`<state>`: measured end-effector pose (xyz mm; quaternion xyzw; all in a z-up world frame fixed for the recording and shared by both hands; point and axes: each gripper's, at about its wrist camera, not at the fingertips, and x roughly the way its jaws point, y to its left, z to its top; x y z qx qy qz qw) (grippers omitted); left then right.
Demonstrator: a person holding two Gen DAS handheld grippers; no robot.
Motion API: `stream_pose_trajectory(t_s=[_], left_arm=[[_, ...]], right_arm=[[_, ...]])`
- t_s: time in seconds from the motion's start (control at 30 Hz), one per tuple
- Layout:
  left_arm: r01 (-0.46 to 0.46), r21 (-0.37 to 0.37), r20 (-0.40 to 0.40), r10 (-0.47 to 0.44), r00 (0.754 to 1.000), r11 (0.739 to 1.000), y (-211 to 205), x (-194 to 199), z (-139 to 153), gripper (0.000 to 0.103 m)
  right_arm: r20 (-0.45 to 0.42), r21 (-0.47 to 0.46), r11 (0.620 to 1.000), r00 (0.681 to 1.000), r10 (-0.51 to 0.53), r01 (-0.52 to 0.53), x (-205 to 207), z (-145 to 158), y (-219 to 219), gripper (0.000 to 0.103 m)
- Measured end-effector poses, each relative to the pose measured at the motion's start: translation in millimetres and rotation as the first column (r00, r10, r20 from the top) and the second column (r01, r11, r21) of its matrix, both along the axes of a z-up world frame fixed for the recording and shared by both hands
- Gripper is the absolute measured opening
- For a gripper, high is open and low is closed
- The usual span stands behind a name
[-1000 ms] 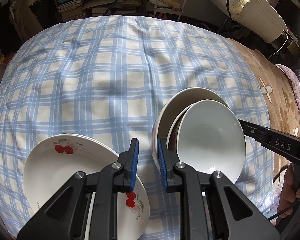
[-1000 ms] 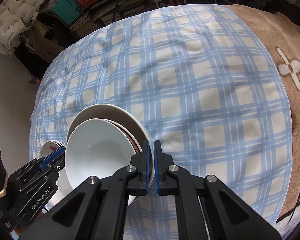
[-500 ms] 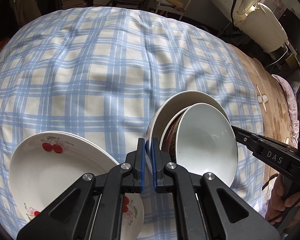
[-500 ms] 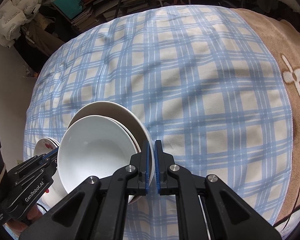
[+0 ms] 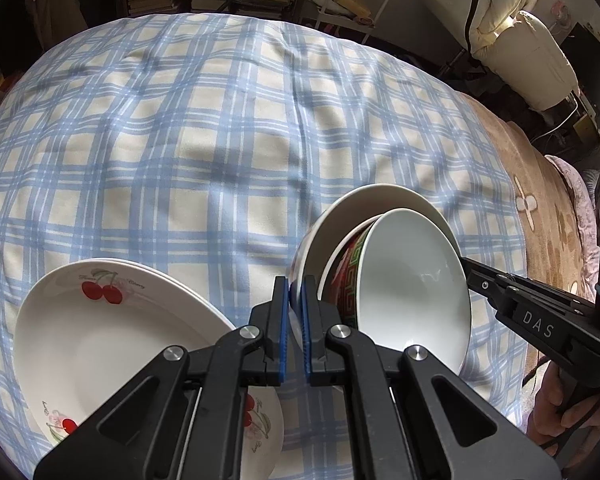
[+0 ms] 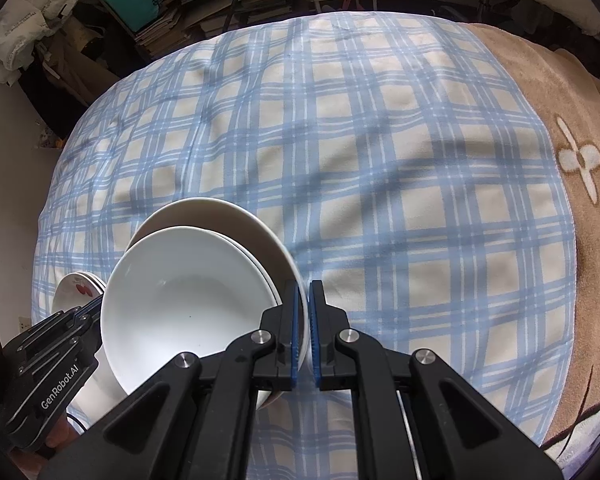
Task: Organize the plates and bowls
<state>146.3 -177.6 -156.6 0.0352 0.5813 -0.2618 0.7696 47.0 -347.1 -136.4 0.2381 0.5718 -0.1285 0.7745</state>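
Both claws are gripping: our left claw and right claw are pinching opposite rims of the nested bowls, tilted over the checked bed cover. We are judging stacking nearly finished, since the cherry plates are already sitting piled just beside them, with only setting the bowls down left.

blue-cream plaid cloth; white cherry-print plate; white bowl, red-green fret outside; tan blanket.

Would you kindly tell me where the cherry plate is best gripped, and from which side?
Grip the cherry plate at its thin raised rim, coming from above on its far-left edge. It lies shallow and flat on the checked cloth, so only the rim offers the jaws a bite, and that side is clear of the stacked bowls.
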Motion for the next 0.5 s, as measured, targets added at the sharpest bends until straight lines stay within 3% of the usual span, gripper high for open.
stream_pose_trajectory(t_s=[0.5], left_arm=[[0.027, 0.018, -0.003, -0.027, 1.000, 0.999, -2.3, 1.0, 7.9, 0.003]], right_arm=[[0.020, -0.025, 0.999, 0.999, -0.032, 0.032, -5.2, 7.3, 1.7, 0.009]])
